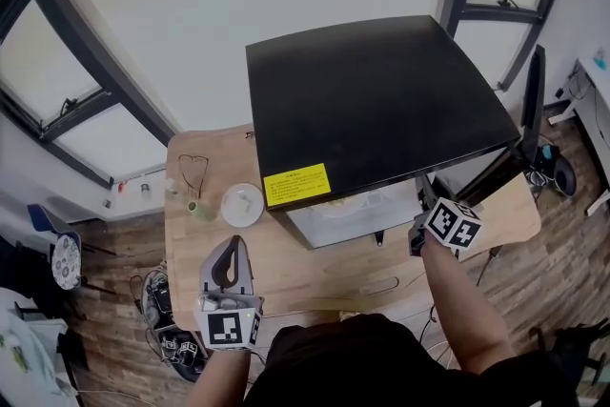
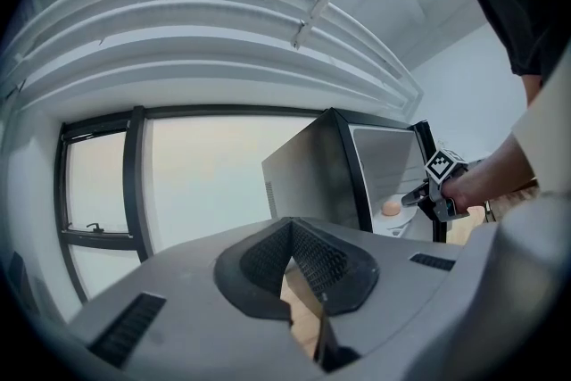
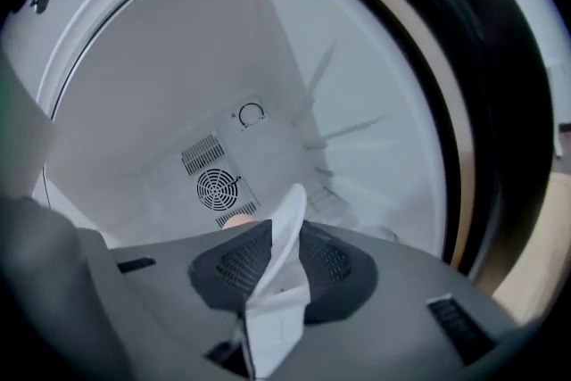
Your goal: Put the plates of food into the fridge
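Note:
A black-topped mini fridge [image 1: 381, 100] stands open on the wooden table [image 1: 315, 272]. My right gripper [image 3: 284, 238] reaches into its white inside, with the rim of a white plate [image 3: 294, 196] standing between its parted jaws; the pads do not look pressed on it. A pale orange piece of food [image 3: 236, 220] peeks out behind the left jaw. In the head view this plate [image 1: 348, 205] shows just inside the fridge mouth, with my right gripper [image 1: 416, 234] at it. A second plate of food [image 1: 242, 205] sits on the table left of the fridge. My left gripper [image 1: 230, 254] hovers near the front edge, shut and empty [image 2: 290, 232].
The fridge door [image 1: 529, 110] hangs open at the right. A heart-shaped wire piece [image 1: 193, 172] and a small green cup [image 1: 197, 208] lie left of the second plate. Windows run behind the table. Cables lie on the floor at its left front corner [image 1: 162, 300].

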{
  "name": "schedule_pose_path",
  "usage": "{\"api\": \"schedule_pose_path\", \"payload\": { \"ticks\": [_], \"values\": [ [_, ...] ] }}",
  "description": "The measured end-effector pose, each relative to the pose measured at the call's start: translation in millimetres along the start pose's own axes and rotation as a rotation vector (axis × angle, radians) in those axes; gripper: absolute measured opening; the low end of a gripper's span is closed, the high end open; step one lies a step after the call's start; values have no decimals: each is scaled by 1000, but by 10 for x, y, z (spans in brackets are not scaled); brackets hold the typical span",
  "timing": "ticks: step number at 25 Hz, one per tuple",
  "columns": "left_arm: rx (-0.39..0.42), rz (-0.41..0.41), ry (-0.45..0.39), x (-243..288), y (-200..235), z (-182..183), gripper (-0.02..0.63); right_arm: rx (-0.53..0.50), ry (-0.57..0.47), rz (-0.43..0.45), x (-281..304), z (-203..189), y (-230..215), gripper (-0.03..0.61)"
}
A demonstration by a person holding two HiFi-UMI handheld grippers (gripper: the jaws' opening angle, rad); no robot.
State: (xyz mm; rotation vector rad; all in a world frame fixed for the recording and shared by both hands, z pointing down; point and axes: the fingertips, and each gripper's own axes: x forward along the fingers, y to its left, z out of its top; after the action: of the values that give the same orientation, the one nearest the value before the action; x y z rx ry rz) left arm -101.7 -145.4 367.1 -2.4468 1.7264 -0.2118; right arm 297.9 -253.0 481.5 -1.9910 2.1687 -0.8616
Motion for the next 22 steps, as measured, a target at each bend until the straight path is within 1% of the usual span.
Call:
{"api": "schedule_pose_path", "payload": {
  "ticks": [3, 5, 7, 10, 13, 16, 18, 22],
  "values": [
    [-1, 16, 12, -51, 9, -45, 3, -140, 13, -36, 41, -6, 28, 118],
    [-5, 20, 20, -72, -11, -71, 3, -215, 14, -52, 77, -13, 33, 141],
    [-9, 21, 26, -78, -39, -76, 3, -271, 12, -77, 117, -6, 20, 155],
    [-8, 22, 28, -95, -73, -54, 3, -339, 33, -137, 150, -14, -30, 176],
    [-10, 33, 28, -129, -58, -46, 3, -331, 35, -140, 139, -43, -39, 176],
    [-29, 49, 21, -164, -3, -58, 4, -313, 5, -129, 114, -16, -32, 176],
    [-34, 41, 23, -202, 26, -87, 3, -299, -20, -135, 75, 15, -41, 176],
    [-22, 15, 54, -312, 160, -189, 3, -272, -71, -147, -86, 65, 19, 176]
  ]
}}
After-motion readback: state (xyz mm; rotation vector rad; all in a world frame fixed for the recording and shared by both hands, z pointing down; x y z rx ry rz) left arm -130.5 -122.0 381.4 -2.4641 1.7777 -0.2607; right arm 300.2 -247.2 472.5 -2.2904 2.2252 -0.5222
